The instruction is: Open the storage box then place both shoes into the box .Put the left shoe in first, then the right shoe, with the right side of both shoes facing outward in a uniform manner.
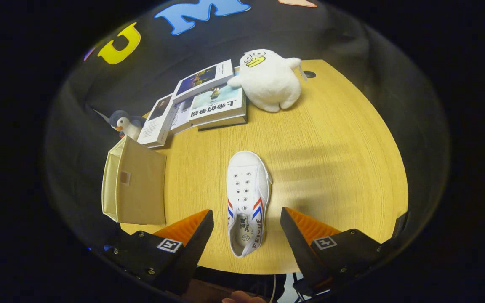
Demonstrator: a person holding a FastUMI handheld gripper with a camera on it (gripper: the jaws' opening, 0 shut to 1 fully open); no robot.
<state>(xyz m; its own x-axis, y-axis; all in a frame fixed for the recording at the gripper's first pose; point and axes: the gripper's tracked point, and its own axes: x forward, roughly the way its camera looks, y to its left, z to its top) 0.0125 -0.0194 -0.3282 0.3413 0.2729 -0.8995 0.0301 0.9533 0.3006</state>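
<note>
A white canvas shoe [247,201] with red and blue side stripes lies on the wooden table [331,160], toe pointing away from me, heel toward me. My gripper [246,229] hovers above it, open wide, with the heel end of the shoe showing in the gap between the two fingers; neither finger touches it. A beige fabric storage box [135,187] stands to the left of the shoe, just beyond the left finger. Its top is closed by a flap with a small patch on it.
A stack of books [202,99] lies at the far side of the table. A white plush duck [267,80] sits to their right and a small plush penguin [125,123] behind the box. Bare tabletop spreads right of the shoe. A fingertip [242,299] shows below the table's near edge.
</note>
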